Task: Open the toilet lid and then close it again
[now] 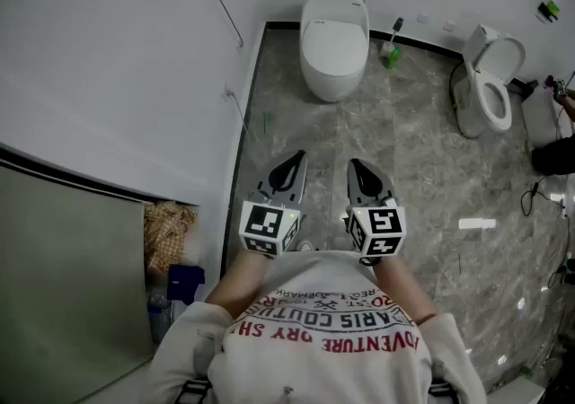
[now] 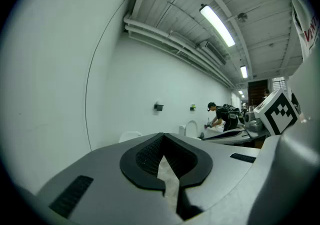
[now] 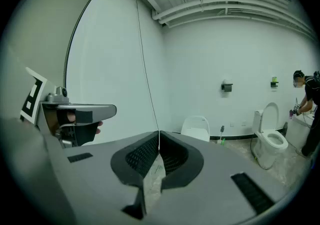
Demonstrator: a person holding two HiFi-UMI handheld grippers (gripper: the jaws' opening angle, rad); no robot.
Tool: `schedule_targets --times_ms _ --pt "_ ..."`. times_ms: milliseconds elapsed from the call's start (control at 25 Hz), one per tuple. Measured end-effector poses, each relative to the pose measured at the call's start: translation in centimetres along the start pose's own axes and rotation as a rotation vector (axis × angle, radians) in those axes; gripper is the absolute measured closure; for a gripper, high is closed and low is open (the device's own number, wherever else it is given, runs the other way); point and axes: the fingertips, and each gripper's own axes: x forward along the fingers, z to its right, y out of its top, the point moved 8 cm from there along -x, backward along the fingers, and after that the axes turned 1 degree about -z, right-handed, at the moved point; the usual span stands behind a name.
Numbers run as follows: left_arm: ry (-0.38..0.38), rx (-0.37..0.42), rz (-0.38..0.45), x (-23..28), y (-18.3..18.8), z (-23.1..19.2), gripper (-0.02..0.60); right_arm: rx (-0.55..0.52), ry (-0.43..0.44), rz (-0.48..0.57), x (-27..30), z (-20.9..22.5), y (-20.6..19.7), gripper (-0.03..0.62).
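1. The white one-piece ceramic toilet (image 1: pixel 331 72) stands at the far end of the room. Its back is against the rear wall, close to the corner with the plain white side wall (image 1: pixel 117 52).
2. Its smooth white lid (image 1: pixel 335 27) is down and covers the whole bowl, so the top reads as one rounded oval shell that narrows towards the front. No seat or bowl opening shows.
3. In the right gripper view the same toilet (image 3: pixel 196 127) shows as a low, pale dome just above the jaw tips. A black skirting strip (image 3: pixel 235 138) runs along the wall behind it.
4. The left gripper (image 1: pixel 291 165) points roughly level towards the toilet from well back. Its dark ribbed jaws are together at the tips, with nothing between them.
5. The right gripper (image 1: pixel 360 170) is beside it and apart from it. Its jaws also meet at the tips and are empty.
6. Neither gripper touches the toilet; grey marbled tile floor (image 1: pixel 404 178) lies between them and it.
7. A green-based brush (image 1: pixel 392 50) stands just right of the toilet.
8. A second white toilet (image 1: pixel 490 88), with its lid raised, stands further right. A person in dark clothing (image 3: pixel 306 104) bends over near it.
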Motion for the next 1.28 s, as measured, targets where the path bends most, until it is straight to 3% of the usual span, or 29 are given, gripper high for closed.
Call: schedule_targets --times_ms 880,1280 --pt "0.011 -0.055 -0.042 0.7 -1.6 -2.6 0.575 0.052 -0.049 -0.04 1.7 0.5 -1.0 0.577" --pt "0.071 -0.07 -0.074 5.2 -1.5 -5.4 0.575 0.035 0.027 -0.061 7.5 3.8 0.5 0.577"
